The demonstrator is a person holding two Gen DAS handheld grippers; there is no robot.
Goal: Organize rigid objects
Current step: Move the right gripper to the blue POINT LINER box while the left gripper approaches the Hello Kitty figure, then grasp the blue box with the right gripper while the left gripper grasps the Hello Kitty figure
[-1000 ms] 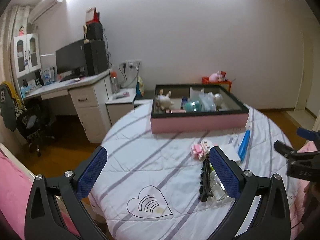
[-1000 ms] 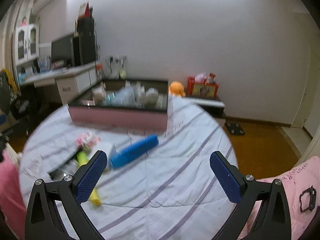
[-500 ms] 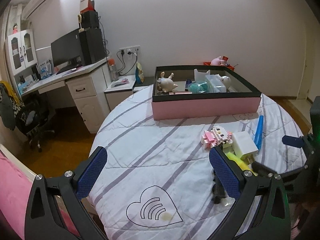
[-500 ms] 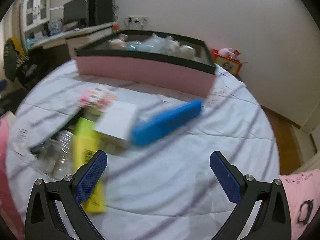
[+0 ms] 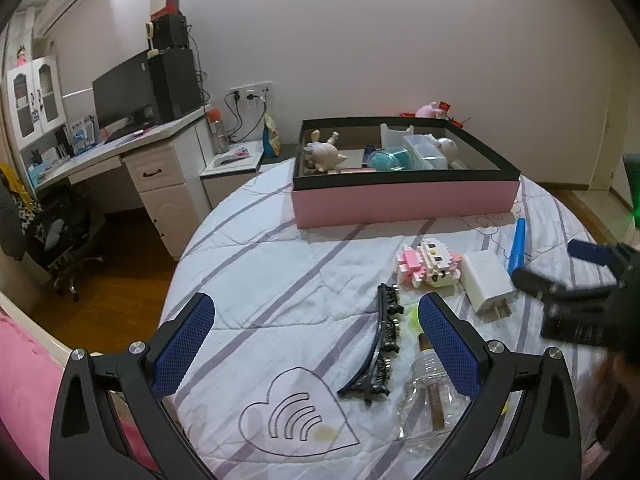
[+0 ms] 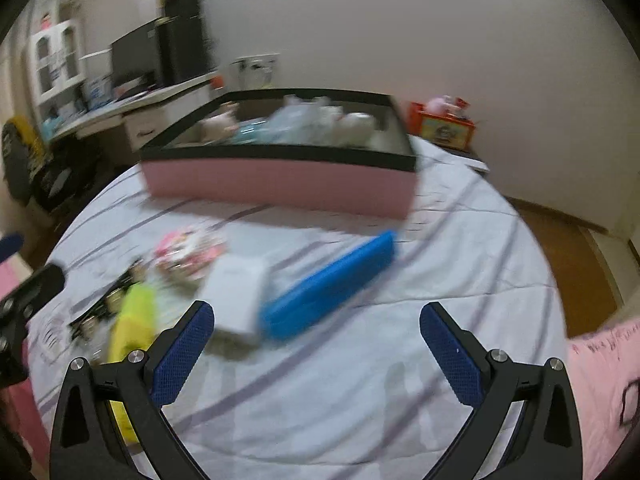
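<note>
A pink box with a black rim (image 5: pixel 404 200) holds several toys at the far side of the round bed; it also shows in the right wrist view (image 6: pixel 280 188). Loose on the quilt lie a pink block toy (image 5: pixel 428 266), a white charger (image 5: pixel 486 282), a blue case (image 6: pixel 328 284), a black hair clip (image 5: pixel 384 344), a clear bottle (image 5: pixel 430 404) and a yellow object (image 6: pixel 132 320). My left gripper (image 5: pixel 316 352) is open and empty above the hair clip. My right gripper (image 6: pixel 316 356) is open and empty just short of the blue case.
A white desk with monitor and speakers (image 5: pixel 132 136) and a small white cabinet (image 5: pixel 232 168) stand at the left beyond the bed. A chair (image 5: pixel 60 232) is at far left. Wooden floor surrounds the bed. Pink bedding (image 6: pixel 600 380) lies at right.
Both grippers have moved closer to the loose objects. The right gripper dipped toward the blue case and then tilted back up; its view is blurred. Both stay open.
</note>
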